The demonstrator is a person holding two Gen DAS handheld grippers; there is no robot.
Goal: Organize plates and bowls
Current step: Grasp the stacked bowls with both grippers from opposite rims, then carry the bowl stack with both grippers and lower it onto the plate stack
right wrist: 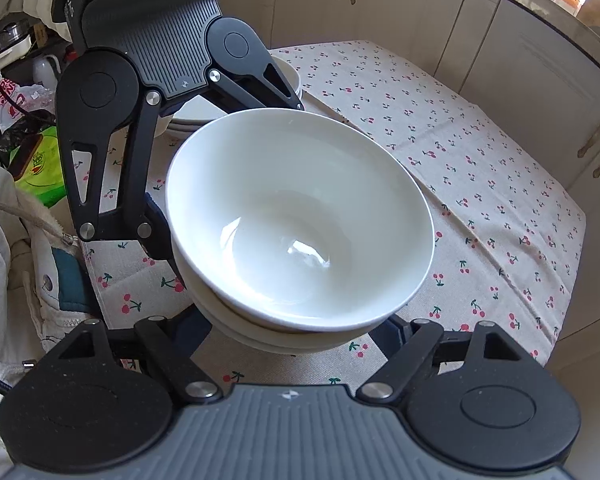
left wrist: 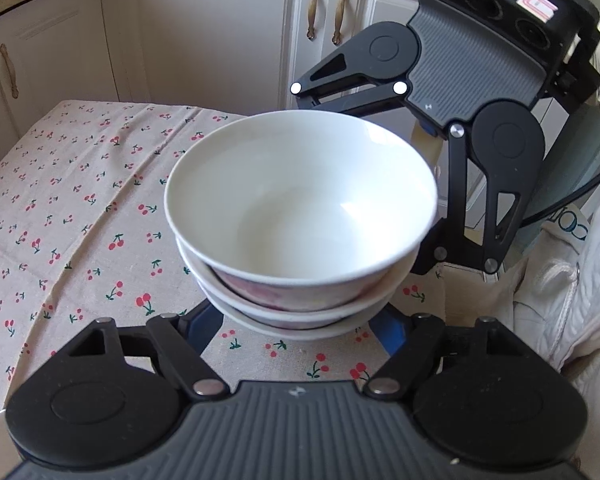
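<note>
the tabletop [left wrist: 80,208] wears a beige cloth printed with small red cherries, creased in soft folds. behind it runs a row of cream cabinet doors [left wrist: 216,36] with raised panels and curved brass handles [left wrist: 314,10]. a countertop [right wrist: 548,4] above the cabinets carries jars and bottles. daylight falls bright across the cloth and the cabinet fronts.
</note>
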